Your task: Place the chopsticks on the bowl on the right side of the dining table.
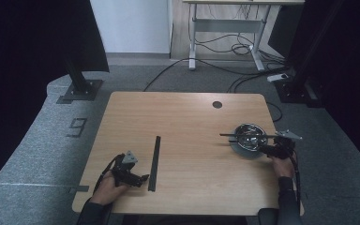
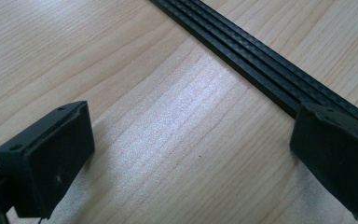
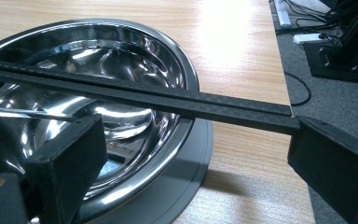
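On the left side I see my left gripper (image 1: 143,178) low over the wooden table (image 1: 187,112), near the front edge, with its jaws spread wide and nothing between them. Just to the right of it lies a long black strip (image 1: 154,161), flat on the table and pointing away from me; in the left gripper view this strip (image 2: 261,70) passes just beside the far jaw, but I cannot tell if it touches. Further right, well apart, a steel bowl (image 1: 249,134) stands on a grey disc (image 1: 243,150). A second black strip (image 1: 248,136) rests across the bowl's rim. My right gripper (image 1: 265,149) is at the bowl's near right edge, jaws released, one on each side of the rim, and that strip (image 3: 168,100) ends at the outer jaw.
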{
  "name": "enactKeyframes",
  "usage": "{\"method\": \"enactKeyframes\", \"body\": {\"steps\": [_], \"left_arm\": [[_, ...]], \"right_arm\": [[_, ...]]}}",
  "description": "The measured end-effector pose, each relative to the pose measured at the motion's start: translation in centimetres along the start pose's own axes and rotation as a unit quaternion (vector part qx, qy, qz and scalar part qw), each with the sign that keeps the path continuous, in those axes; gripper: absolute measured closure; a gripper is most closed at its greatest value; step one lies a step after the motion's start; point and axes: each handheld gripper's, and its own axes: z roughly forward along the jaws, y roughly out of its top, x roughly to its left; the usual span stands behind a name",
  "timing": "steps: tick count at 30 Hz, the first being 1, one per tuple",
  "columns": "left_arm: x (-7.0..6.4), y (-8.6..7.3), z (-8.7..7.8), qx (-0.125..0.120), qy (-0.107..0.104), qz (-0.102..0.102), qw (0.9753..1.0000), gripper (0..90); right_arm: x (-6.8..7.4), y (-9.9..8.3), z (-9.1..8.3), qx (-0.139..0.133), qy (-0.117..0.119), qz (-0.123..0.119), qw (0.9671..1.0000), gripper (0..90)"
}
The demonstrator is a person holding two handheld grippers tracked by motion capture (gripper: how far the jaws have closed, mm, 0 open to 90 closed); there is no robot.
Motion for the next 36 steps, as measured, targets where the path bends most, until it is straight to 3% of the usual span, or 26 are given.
{"method": "enactKeyframes", "body": {"steps": [10, 17, 36], "left_arm": [[0.0, 0.0, 0.0, 0.0, 0.0, 0.0, 1.0, 0.0], [0.0, 0.0, 0.0, 0.0, 0.0, 0.0, 1.0, 0.0], [0.0, 0.0, 0.0, 0.0, 0.0, 0.0, 1.0, 0.0]], "right_arm": [[0.07, 0.01, 0.0, 0.001, 0.002, -0.002, 1.0, 4.8], [0.37, 0.12, -0.39, -0.002, -0.012, -0.014, 0.9998, 6.8], [0.41, 0.13, -0.52, 0.001, -0.01, -0.011, 0.9999, 7.4]]}}
